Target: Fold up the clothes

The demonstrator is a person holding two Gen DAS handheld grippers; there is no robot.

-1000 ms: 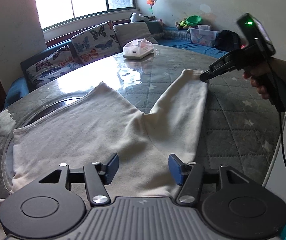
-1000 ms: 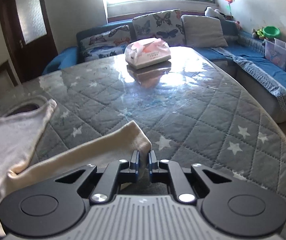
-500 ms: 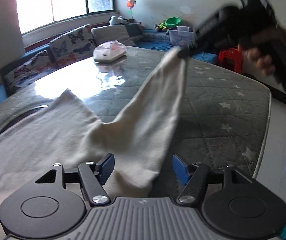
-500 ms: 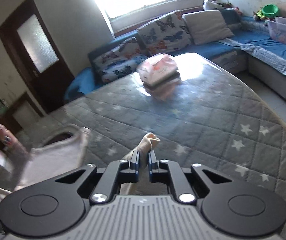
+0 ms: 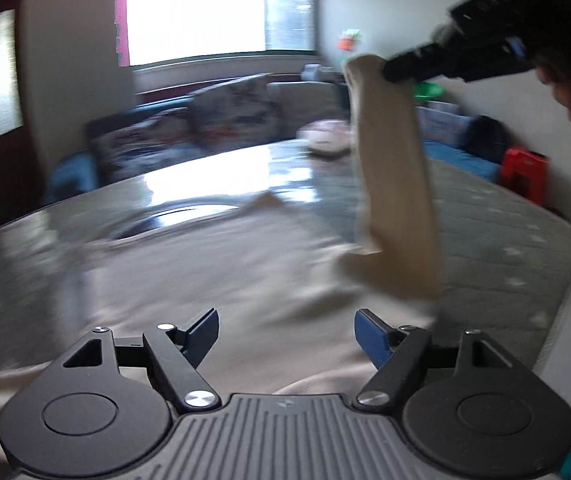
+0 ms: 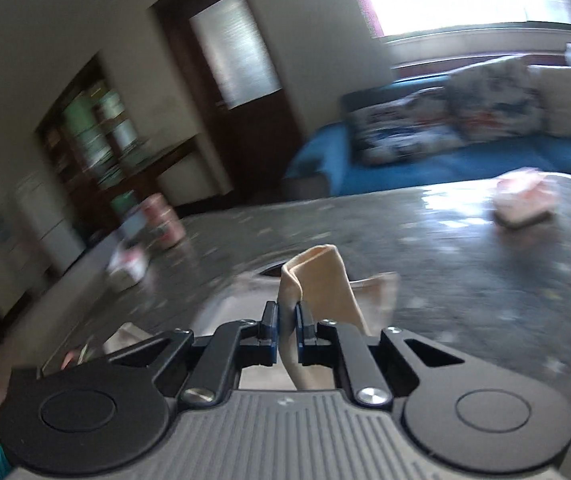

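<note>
A cream garment [image 5: 213, 264] lies spread on the grey quilted table [image 5: 505, 232]. One sleeve [image 5: 393, 184] is lifted high above the table. My right gripper [image 5: 385, 72] holds its cuff at the upper right of the left wrist view. In the right wrist view my right gripper [image 6: 286, 326] is shut on the sleeve cuff [image 6: 317, 276], which sticks up between the fingers. My left gripper [image 5: 286, 332] hovers open over the garment's near part, with nothing between its fingers.
A pink tissue box [image 5: 327, 140] sits on the far side of the table [image 6: 485, 272]; it shows as the pink tissue box [image 6: 523, 204] at the right. A blue sofa with cushions [image 6: 445, 136] lines the wall. Tins and boxes [image 6: 153, 228] stand at the table's left. A red stool [image 5: 523, 172] stands right.
My right gripper has lifted the sleeve off the table and carried it up and leftward over the garment. My left gripper stays open and has swung left.
</note>
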